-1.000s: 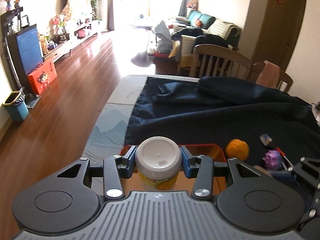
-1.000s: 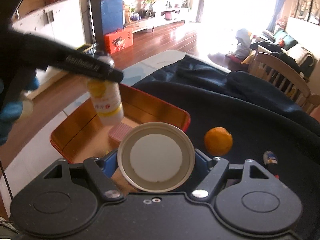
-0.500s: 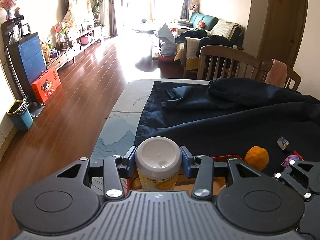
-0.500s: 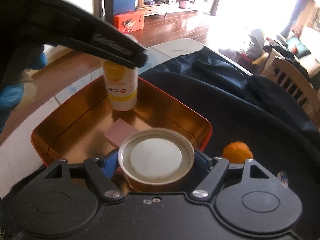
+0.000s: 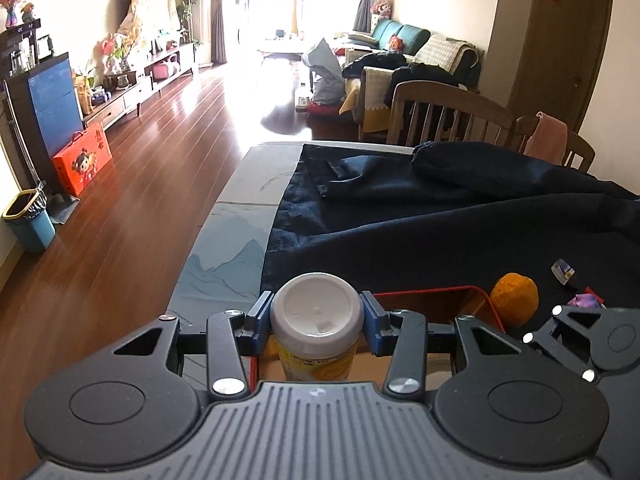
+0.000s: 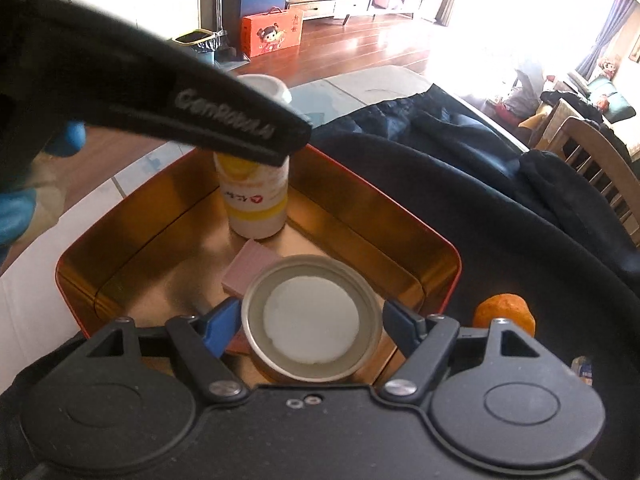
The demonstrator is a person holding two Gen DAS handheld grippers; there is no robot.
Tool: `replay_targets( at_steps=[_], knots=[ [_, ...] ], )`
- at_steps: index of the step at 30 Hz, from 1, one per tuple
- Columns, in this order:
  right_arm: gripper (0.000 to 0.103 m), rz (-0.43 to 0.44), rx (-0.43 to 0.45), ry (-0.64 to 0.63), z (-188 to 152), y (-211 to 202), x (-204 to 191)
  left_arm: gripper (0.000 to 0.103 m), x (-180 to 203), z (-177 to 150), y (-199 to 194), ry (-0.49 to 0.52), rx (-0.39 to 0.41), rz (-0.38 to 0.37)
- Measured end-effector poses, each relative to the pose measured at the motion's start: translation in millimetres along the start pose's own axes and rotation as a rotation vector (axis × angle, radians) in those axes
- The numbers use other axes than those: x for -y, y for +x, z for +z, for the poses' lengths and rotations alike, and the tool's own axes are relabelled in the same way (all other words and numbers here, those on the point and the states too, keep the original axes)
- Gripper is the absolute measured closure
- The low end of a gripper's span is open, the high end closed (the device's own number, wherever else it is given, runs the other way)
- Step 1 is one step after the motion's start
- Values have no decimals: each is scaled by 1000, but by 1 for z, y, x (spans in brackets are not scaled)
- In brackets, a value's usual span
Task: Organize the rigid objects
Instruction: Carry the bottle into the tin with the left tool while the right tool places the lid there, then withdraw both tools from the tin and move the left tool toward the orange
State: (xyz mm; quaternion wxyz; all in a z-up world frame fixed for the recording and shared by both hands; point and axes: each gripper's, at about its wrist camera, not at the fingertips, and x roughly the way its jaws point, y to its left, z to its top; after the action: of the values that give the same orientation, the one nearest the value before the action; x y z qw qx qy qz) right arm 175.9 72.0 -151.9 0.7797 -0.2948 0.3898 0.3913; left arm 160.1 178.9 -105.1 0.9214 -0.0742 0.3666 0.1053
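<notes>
My left gripper (image 5: 317, 320) is shut on a white-capped yellow bottle (image 5: 317, 322). In the right wrist view that bottle (image 6: 256, 196) stands upright on the floor of the red tin box (image 6: 436, 276), at its far side. My right gripper (image 6: 312, 318) is shut on a round metal can with a white lid (image 6: 311, 318) and holds it over the near part of the box. A pink block (image 6: 250, 266) lies in the box between bottle and can. An orange (image 6: 505, 314) lies on the dark cloth right of the box.
A dark blue cloth (image 5: 460, 220) covers most of the table, with a bunched garment at the back. Small items (image 5: 563, 272) lie right of the orange (image 5: 514, 300). Wooden chairs (image 5: 448, 116) stand behind the table. The table's left edge drops to the wood floor.
The bottle has come down from above the box and now stands on its floor. My right gripper has moved forward with the can over the box.
</notes>
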Motion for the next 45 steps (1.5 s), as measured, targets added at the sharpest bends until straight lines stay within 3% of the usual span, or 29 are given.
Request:
replay_targets(
  at_steps=[11, 17, 23, 41, 45],
  knots=[
    [23, -7, 92, -42, -18, -30, -3, 58, 7, -24, -25, 62, -21, -48],
    [22, 12, 128, 2, -30, -51, 4, 58, 10, -40, -22, 58, -129, -60],
    [18, 24, 149, 66, -42, -69, 10, 58, 13, -51, -17, 65, -174, -51],
    [11, -50, 220, 326, -111, -136, 51, 58, 55, -54, -61, 86, -107, -125],
    [9, -72, 243, 372, -127, -148, 60, 53, 71, -52, -71, 99, -87, -149]
  ],
)
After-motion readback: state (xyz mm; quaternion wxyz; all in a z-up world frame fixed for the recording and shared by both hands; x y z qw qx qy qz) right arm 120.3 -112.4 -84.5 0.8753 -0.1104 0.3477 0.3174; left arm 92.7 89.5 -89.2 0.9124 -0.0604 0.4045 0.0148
